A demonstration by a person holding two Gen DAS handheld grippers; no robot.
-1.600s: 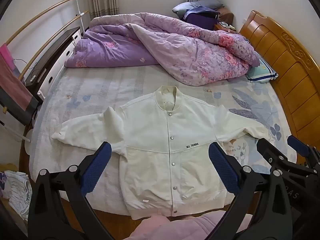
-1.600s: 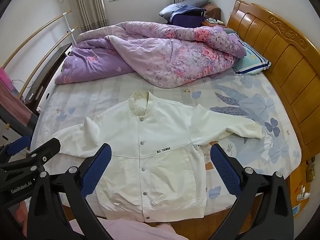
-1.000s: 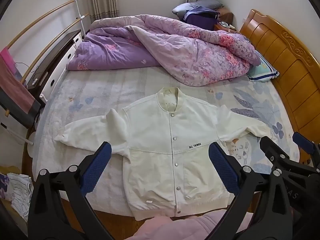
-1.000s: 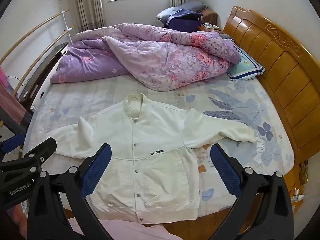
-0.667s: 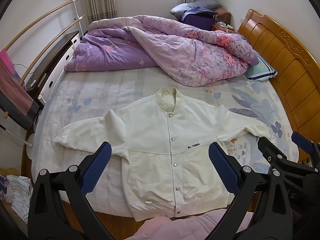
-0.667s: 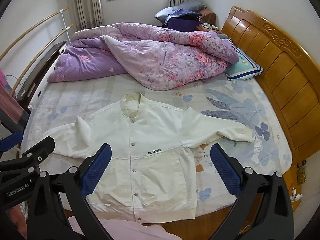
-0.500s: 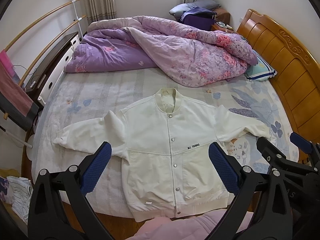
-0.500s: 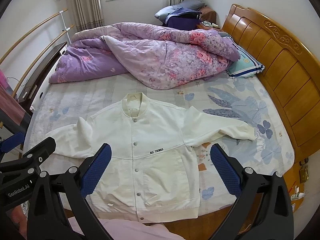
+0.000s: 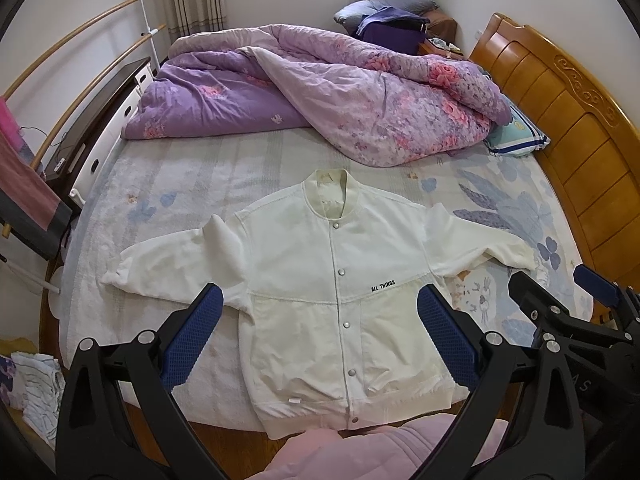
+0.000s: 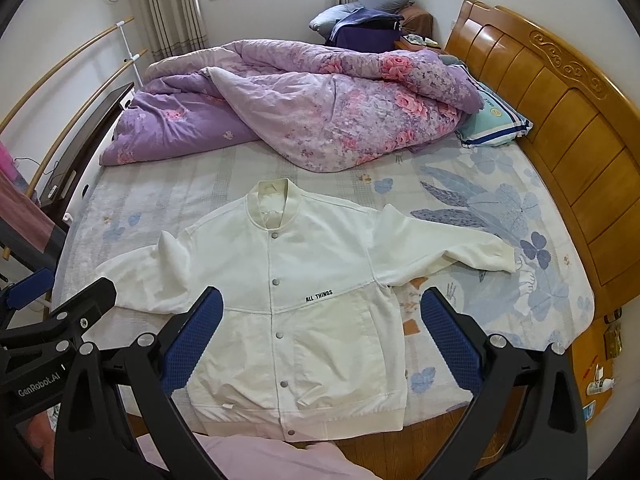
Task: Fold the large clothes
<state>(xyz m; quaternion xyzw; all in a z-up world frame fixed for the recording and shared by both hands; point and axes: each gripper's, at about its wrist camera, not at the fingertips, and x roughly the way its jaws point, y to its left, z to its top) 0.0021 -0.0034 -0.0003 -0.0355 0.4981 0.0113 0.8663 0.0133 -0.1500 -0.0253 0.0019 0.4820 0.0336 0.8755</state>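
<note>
A cream snap-front jacket point(image 9: 320, 280) point(image 10: 304, 276) lies flat and face up on the bed, buttoned, collar away from me, both sleeves spread out to the sides. Its left sleeve has a raised fold near the shoulder. My left gripper point(image 9: 320, 336) hangs open above the jacket's lower half, nothing between its blue pads. My right gripper point(image 10: 320, 336) is open too, held above the hem area. Each gripper shows at the edge of the other's view. Neither touches the cloth.
A rumpled purple floral quilt point(image 9: 320, 92) fills the far half of the bed point(image 10: 500, 200). A wooden headboard point(image 10: 560, 120) runs along the right, with a striped pillow point(image 10: 492, 120) beside it. A clothes rail and dark cabinet stand left. Pink clothing of the person shows at the bottom.
Both grippers drifted slightly, so the view shifts a little. The jacket has not moved, and both grippers stay open.
</note>
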